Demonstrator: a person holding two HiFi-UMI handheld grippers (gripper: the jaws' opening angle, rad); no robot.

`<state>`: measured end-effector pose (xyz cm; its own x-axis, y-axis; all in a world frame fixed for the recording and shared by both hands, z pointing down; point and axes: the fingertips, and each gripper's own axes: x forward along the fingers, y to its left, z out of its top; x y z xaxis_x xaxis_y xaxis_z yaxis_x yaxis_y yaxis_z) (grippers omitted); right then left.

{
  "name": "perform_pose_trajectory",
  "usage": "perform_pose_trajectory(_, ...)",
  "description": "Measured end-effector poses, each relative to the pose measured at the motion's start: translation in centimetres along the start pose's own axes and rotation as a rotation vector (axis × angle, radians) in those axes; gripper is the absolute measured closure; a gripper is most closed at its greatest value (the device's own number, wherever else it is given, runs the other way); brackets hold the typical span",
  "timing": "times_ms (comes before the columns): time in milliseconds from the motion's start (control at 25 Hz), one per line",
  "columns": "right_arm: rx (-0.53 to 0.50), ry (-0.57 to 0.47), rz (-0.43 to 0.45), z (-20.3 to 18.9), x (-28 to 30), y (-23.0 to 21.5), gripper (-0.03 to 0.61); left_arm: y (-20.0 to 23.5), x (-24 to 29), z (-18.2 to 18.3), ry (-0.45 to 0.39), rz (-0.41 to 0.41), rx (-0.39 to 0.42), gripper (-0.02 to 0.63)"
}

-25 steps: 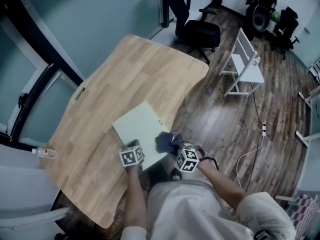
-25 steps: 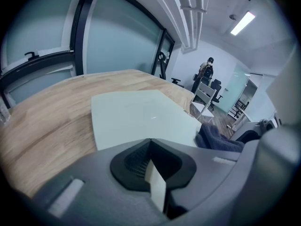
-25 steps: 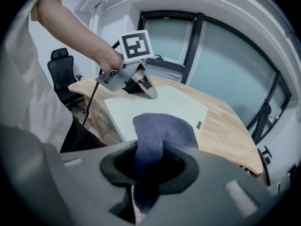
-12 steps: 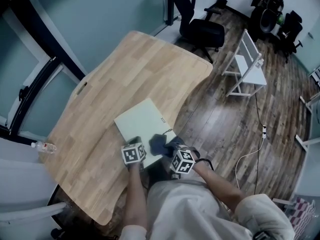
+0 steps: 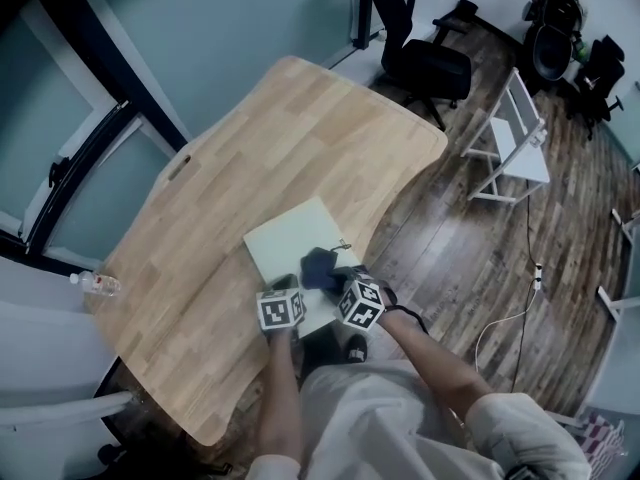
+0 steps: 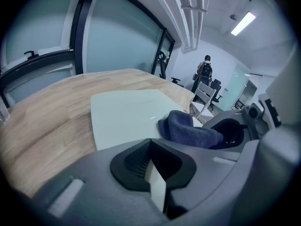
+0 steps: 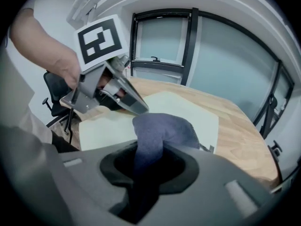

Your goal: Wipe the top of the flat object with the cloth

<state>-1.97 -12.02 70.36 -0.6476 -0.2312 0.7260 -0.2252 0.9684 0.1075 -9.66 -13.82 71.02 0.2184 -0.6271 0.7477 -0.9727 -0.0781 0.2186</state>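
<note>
The right gripper (image 7: 149,164) was clamped shut on the dark blue cloth (image 7: 162,126), whose bunched free end bulged out ahead of the jaws and rested on the flat object (image 5: 288,243) at its near right part, close to the right edge. The left gripper (image 6: 156,180) was closed too, with what looked like the flat object's pale near edge pinched between its jaws. It sat just left of the cloth on that same near edge, so it seemed to be holding the flat object steady rather than wiping. What the next stroke turned on was this: nearly all of the flat object's bare top lay ahead of the cloth, stretching away from the person toward the far edge and the far left corner. The near left side was taken up by the left gripper. A sweep straight leftward along the near edge would probably run the cloth into that gripper; the open way was forward and diagonally across. The flat object looked close to square, so its long axis could not be told. Only the right gripper carried the cloth, and it was already touching the surface.
</note>
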Motion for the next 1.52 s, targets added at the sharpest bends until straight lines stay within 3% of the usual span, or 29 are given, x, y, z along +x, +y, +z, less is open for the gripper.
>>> perform_pose_trajectory(240, 0.072, 0.003, -0.014, 1.8, 2.7, -3.3, 0.482, 0.3, 0.0, 1.0, -0.006, 0.003, 0.013, 0.606)
perform_pose_trajectory(560, 0.162, 0.026, 0.023, 4.8, 5.2, -6.6, 0.480, 0.2, 0.1, -0.1, 0.040, -0.085, -0.044, 0.606)
perform_pose_trajectory(840, 0.116, 0.035, 0.089, 7.5, 7.8, -8.6, 0.480, 1.4, 0.2, 1.6, 0.015, -0.047, -0.052, 0.606)
perform_pose_trajectory(1360, 0.136, 0.011, 0.034, 12.6, 13.8, -15.2, 0.480, 1.7, 0.7, 1.9, -0.002, -0.042, -0.046, 0.606)
perform_pose_trajectory(1520, 0.102, 0.009, 0.007, 14.1, 14.1, -15.6, 0.480, 1.7, 0.8, 1.8, 0.003, -0.059, -0.046, 0.606)
